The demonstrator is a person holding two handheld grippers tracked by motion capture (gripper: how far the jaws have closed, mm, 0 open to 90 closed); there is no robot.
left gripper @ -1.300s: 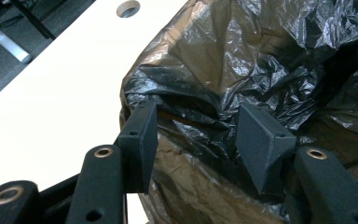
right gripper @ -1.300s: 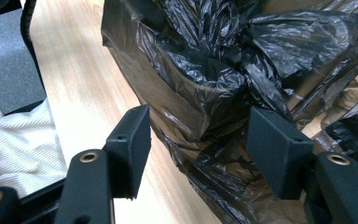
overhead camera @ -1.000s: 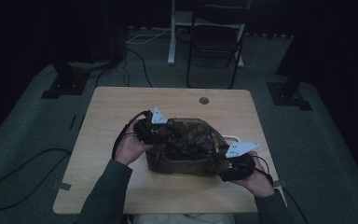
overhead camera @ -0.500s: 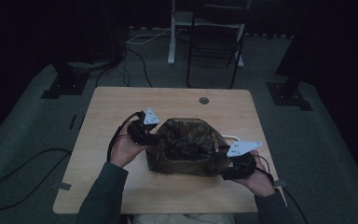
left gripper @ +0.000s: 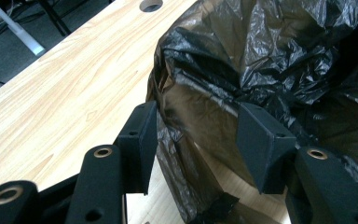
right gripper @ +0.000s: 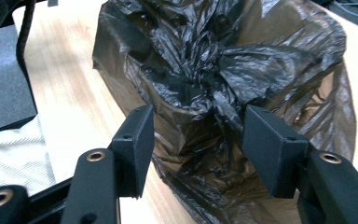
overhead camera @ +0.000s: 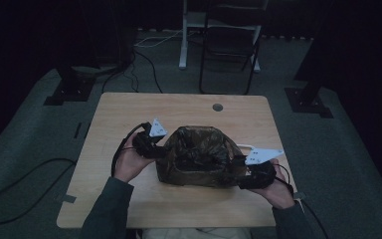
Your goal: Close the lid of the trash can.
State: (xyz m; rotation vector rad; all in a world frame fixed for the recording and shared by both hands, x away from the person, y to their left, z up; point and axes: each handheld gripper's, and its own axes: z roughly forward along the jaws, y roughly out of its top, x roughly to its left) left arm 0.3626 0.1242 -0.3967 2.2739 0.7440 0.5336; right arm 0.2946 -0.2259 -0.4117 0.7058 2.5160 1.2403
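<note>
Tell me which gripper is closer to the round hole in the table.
Left. The left gripper sits at the bag's left side, nearer the hole; the right gripper is at the bag's near right corner, farther away.

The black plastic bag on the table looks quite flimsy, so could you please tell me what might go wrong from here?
1. The black plastic bag is thin and crumpled; the hard edges of the left gripper could tear the film between its jaws.
2. The right gripper has loose folds between open jaws, so a close may catch one layer and slip.
3. Pulled from both sides, the bag could slide across the smooth table.
</note>
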